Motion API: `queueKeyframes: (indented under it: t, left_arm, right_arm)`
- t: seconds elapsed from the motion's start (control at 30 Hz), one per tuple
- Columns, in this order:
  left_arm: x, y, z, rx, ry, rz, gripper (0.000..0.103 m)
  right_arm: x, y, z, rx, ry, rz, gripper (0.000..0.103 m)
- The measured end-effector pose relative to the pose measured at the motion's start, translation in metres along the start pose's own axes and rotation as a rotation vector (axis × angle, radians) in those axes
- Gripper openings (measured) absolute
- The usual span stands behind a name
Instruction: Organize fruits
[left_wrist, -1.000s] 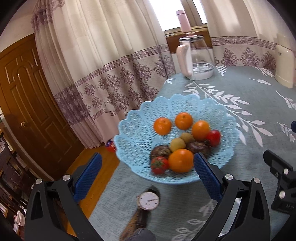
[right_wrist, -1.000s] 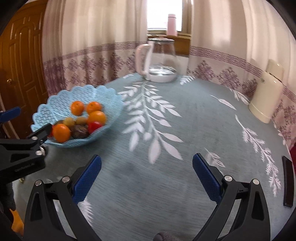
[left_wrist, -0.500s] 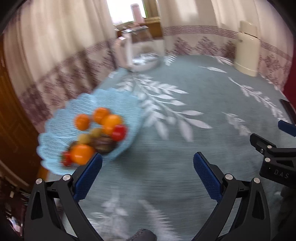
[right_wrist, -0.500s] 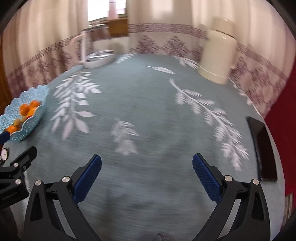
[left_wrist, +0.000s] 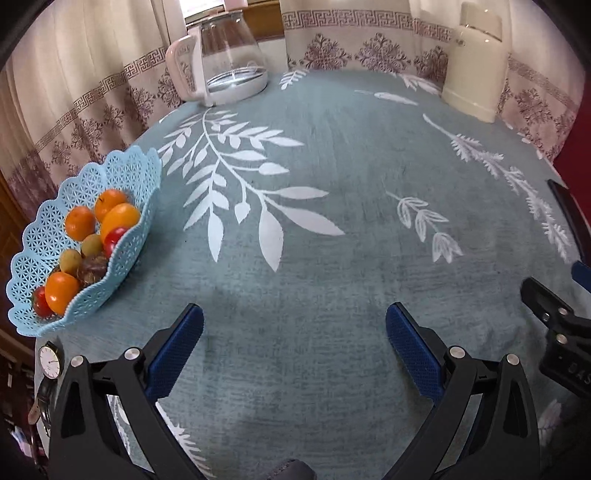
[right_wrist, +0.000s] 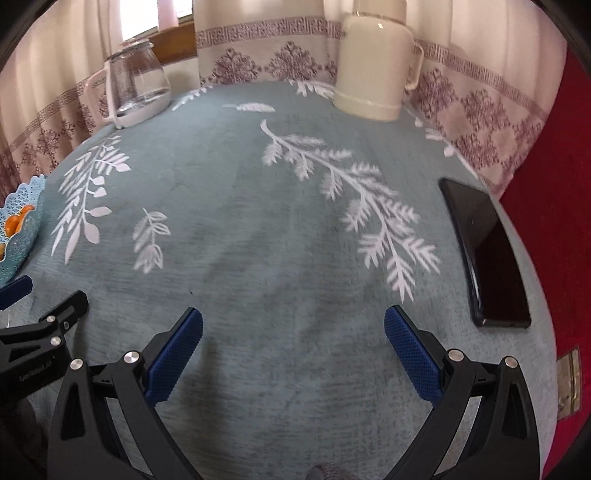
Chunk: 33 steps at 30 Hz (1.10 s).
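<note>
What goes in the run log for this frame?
left gripper: open, empty | right gripper: open, empty | fruits: all in blue basket | tablecloth: no loose fruit visible

1. Left wrist view: low over the table (left_wrist: 314, 258), looking forward across its cloth toward the curtained window, the fruit basket (left_wrist: 122, 236) close at its left edge.
2. Right wrist view: same low height, turned further right (phone (right_wrist: 484, 254) nearby).
3. Both share the glass kettle (left_wrist: 229, 62), cream jug (right_wrist: 373, 62) and basket.
</note>
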<state>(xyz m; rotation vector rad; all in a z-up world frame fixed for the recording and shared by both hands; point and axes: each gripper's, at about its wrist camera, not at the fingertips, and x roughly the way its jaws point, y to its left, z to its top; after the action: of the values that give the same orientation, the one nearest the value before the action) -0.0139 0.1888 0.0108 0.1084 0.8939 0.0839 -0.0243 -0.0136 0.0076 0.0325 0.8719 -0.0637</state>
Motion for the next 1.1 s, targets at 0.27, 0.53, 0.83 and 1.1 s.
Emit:
queueKeyframes:
  t: [0.27,0.53,0.83,1.1]
  left_arm:
    - [0.005,0.011,-0.006,-0.083,-0.001,-0.06,0.1]
    - [0.005,0.011,-0.009,-0.083,-0.006,-0.06,0.1]
    - [0.005,0.011,-0.008,-0.083,-0.006,-0.059,0.1]
    - [0.004,0.01,-0.009,-0.083,-0.006,-0.059,0.1]
  right_arm:
    - [0.011,0.001,-0.002,-0.001,0.046,0.001,0.098]
    - [0.01,0.001,-0.003,-0.005,0.046,0.017,0.098]
    - [0.01,0.002,-0.003,-0.006,0.045,0.017,0.098]
    - [0.01,0.001,-0.003,-0.002,0.043,0.022,0.098]
